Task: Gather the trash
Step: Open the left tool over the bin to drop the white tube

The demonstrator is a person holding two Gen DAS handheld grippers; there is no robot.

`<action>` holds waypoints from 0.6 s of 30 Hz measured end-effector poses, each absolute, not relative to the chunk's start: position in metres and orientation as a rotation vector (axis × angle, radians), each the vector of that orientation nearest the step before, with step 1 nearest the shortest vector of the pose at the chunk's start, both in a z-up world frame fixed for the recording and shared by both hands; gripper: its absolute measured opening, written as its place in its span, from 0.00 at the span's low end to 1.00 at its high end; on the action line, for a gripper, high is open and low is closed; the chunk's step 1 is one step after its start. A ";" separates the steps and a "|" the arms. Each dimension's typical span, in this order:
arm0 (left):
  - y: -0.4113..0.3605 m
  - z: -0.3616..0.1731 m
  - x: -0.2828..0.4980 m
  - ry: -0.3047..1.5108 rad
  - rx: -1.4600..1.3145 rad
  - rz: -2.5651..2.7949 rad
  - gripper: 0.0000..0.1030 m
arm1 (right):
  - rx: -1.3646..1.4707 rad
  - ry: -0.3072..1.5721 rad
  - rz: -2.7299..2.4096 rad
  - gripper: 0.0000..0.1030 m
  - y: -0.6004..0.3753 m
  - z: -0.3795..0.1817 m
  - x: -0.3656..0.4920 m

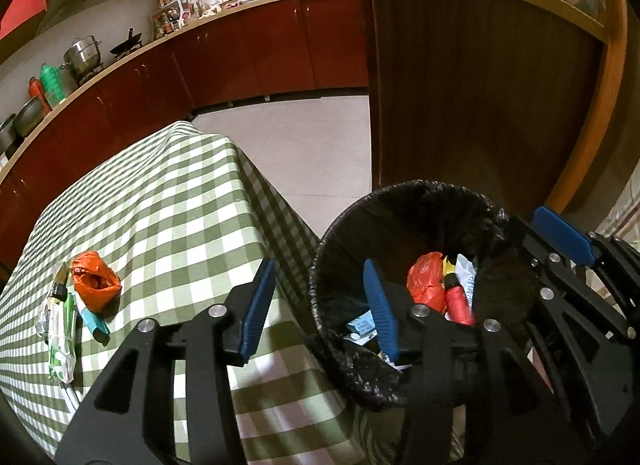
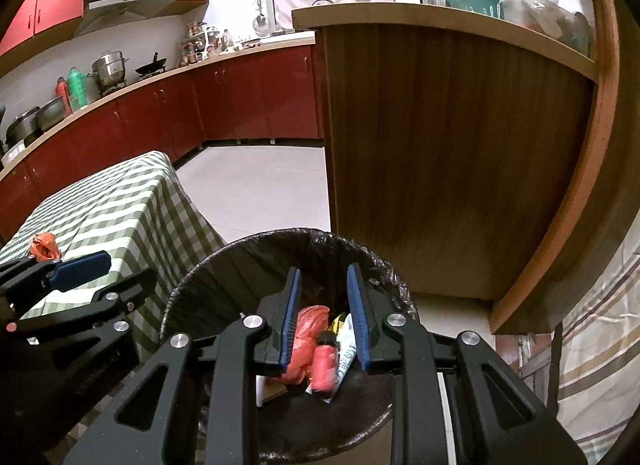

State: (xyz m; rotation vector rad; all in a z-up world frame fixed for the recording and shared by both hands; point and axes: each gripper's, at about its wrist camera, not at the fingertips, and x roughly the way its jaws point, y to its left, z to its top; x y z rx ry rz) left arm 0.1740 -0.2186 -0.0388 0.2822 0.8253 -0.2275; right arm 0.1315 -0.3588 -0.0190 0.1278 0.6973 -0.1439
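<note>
Black linkages of the right gripper (image 2: 324, 313) hang over the lined trash bin (image 2: 192, 277), jaws apart and empty — a drop position above the red bottle (image 2: 324, 365). Left gripper (image 1: 320, 305), jaws wide and empty, straddles bin and bench (image 1: 180, 193), where an orange bag (image 1: 96, 281) and wrappers (image 1: 60, 341) wait at the near left.
</note>
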 end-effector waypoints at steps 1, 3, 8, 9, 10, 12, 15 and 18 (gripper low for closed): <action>-0.217 -0.038 0.174 0.824 0.283 -0.226 0.44 | 0.128 0.696 -0.146 0.24 -0.359 -0.018 0.131; -0.213 -0.038 0.173 0.828 0.280 -0.224 0.44 | 0.127 0.696 -0.148 0.24 -0.358 -0.018 0.130; -0.198 -0.031 0.169 0.826 0.265 -0.210 0.44 | 0.127 0.695 -0.144 0.24 -0.352 -0.014 0.126; -0.194 -0.029 0.168 0.826 0.262 -0.207 0.44 | 0.124 0.694 -0.140 0.24 -0.349 -0.013 0.125; -0.189 -0.028 0.166 0.826 0.258 -0.201 0.44 | 0.122 0.693 -0.137 0.25 -0.347 -0.012 0.125; -0.181 -0.025 0.164 0.824 0.252 -0.192 0.44 | 0.121 0.690 -0.129 0.29 -0.342 -0.009 0.124; -0.167 -0.020 0.158 0.817 0.245 -0.174 0.44 | 0.118 0.686 -0.114 0.30 -0.332 -0.006 0.121; -0.150 -0.016 0.152 0.816 0.239 -0.153 0.45 | 0.109 0.686 -0.089 0.30 -0.318 -0.003 0.118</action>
